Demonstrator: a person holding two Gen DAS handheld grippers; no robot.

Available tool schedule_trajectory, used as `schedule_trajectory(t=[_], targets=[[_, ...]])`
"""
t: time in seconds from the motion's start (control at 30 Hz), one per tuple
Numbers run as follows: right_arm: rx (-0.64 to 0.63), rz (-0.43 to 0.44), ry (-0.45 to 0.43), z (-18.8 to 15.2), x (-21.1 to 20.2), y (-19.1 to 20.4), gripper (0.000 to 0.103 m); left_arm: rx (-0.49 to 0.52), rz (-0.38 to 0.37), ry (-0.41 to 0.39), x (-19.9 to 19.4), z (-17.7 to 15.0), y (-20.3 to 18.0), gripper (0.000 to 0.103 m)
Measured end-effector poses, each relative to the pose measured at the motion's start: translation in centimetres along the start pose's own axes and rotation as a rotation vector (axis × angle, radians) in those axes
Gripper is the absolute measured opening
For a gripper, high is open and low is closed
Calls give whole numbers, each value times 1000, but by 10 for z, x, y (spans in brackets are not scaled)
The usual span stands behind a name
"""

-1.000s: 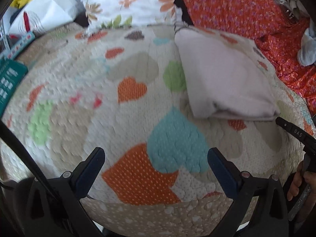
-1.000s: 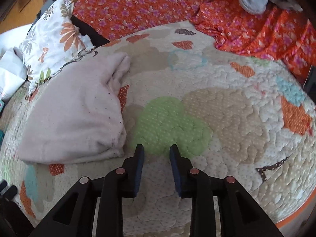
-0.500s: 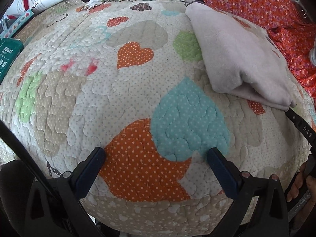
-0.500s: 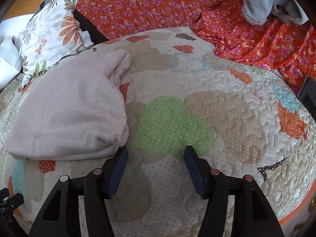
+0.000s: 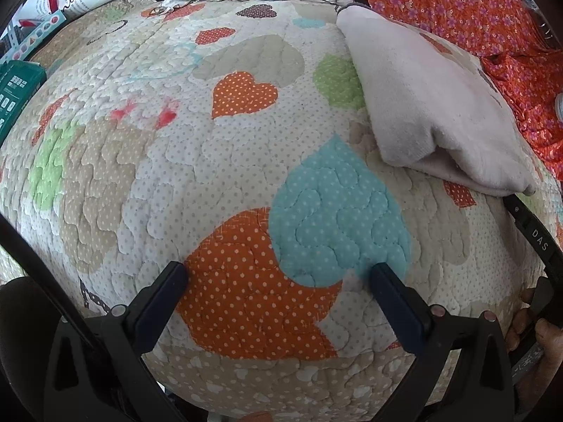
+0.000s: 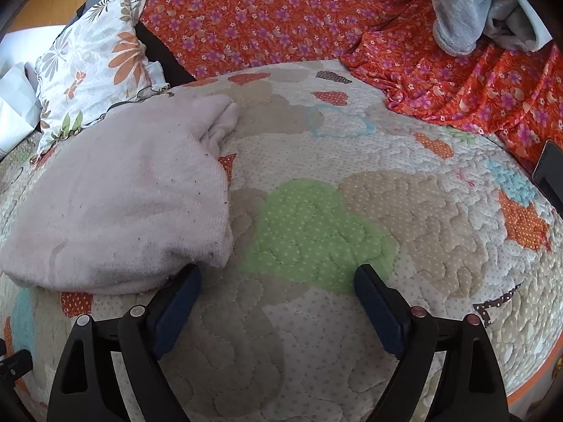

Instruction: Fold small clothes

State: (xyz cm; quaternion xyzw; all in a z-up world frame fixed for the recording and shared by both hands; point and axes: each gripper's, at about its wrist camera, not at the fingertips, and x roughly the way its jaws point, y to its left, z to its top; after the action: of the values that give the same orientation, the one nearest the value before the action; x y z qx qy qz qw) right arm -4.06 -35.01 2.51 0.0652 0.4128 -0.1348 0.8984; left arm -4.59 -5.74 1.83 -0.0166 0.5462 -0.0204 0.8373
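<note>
quilted hearts in orange, teal, green and beige cover the bed [image 6: 440, 211], with an orange floral sheet [image 6: 267, 17] bunched along its far edge, a flowered pillow [image 6: 95, 59] at the far left corner and a grey fleece bundle [image 6: 464, 10] at the far right. the pale pink garment [image 6: 119, 204] lies already doubled over on the left half of the bed, its folded edge running toward the near edge and a small bunched end pointing to the far side. the right gripper [image 6: 276, 295] sits low over the quilt with jaws wide and holding nothing, its left finger just beside the garment's near corner, possibly touching it. the left gripper [image 5: 279, 292] hangs over the near-left part of the bed, jaws also wide and empty, well apart from the garment [image 5: 432, 105]. the likely next step is pinching that near corner for another fold. the risk is that a finger catches only the top layer, so the fold peels open, or that it bites into the soft quilt and drags the bedding along with the cloth.
</note>
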Motion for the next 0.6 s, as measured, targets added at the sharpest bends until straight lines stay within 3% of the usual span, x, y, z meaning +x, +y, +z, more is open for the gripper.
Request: schedule_trajectory(t=[0.47,0.6], targets=[[18,6,2,-1,0,-1,93,-11,4,4,-2,-2,-3,103],[23,-32,4,-2,-1,4,96,-13,8,-2,-3,-4,-4,103]])
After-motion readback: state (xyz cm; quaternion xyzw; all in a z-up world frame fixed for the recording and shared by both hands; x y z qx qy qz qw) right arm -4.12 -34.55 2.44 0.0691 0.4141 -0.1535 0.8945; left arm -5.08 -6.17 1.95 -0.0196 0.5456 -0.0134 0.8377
